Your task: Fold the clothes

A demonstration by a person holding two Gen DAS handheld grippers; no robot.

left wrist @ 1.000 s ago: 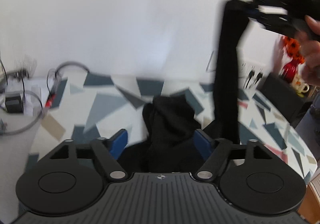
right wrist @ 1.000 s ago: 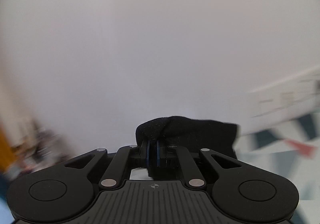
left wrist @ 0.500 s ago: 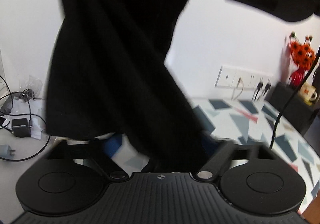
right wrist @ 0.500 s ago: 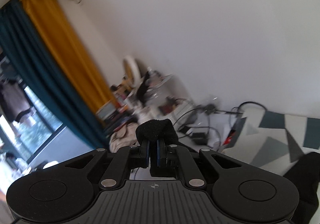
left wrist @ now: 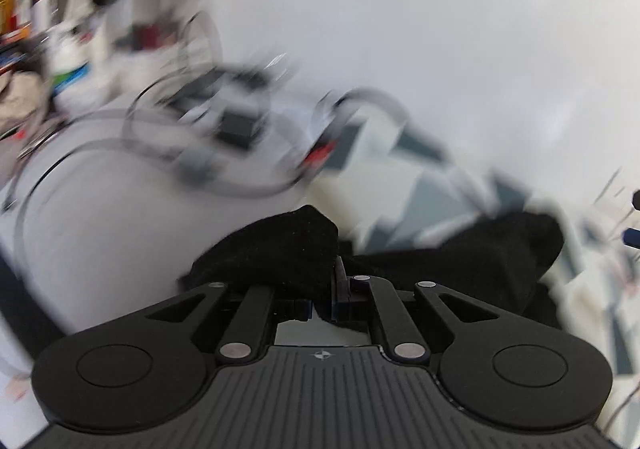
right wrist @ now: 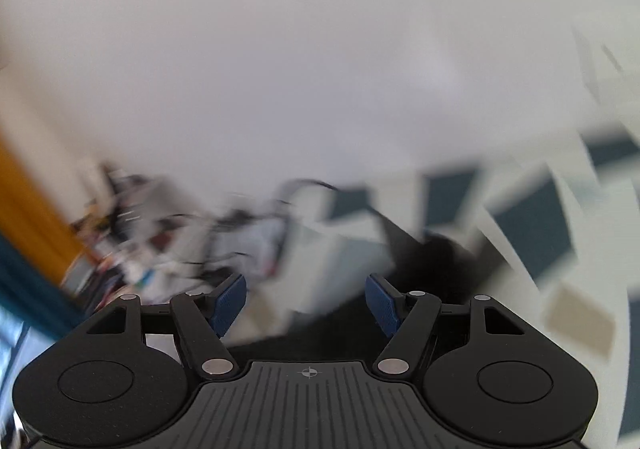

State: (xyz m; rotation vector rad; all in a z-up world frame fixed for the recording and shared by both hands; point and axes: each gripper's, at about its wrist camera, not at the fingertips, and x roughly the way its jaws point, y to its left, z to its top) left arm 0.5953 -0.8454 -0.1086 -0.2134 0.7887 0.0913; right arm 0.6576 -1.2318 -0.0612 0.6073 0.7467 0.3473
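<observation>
The desk (left wrist: 436,189) carried a white covering printed with angular patches in grey, dark blue and beige; the pattern showed in both wrist views, heavily smeared by motion. A plain white wall (right wrist: 280,49) rose behind the desk. At the desk's left end lay a tangle of grey and black cables (left wrist: 208,153) with a small dark boxy adapter (left wrist: 238,127) among them; a red detail sat beside the cables, too blurred to identify. Further left, the right wrist view showed an orange curtain (right wrist: 28,209) next to a teal one, with cluttered items in front of them that could not be resolved. No container could be made out in either view.

The black garment (left wrist: 480,249) lay on the desk, soft, matte and bunched, with rounded folds; in the right wrist view it appeared as a dark mass to the right of and beneath the claw.

The left claw (left wrist: 322,291) was closing and its blue pads had come together on a raised fold of the black garment, which humped over the left finger. The right claw (right wrist: 308,301) was opening; its ribbed blue pads (right wrist: 230,299) stood apart with no fabric pressed between them, the garment lying below and beyond
</observation>
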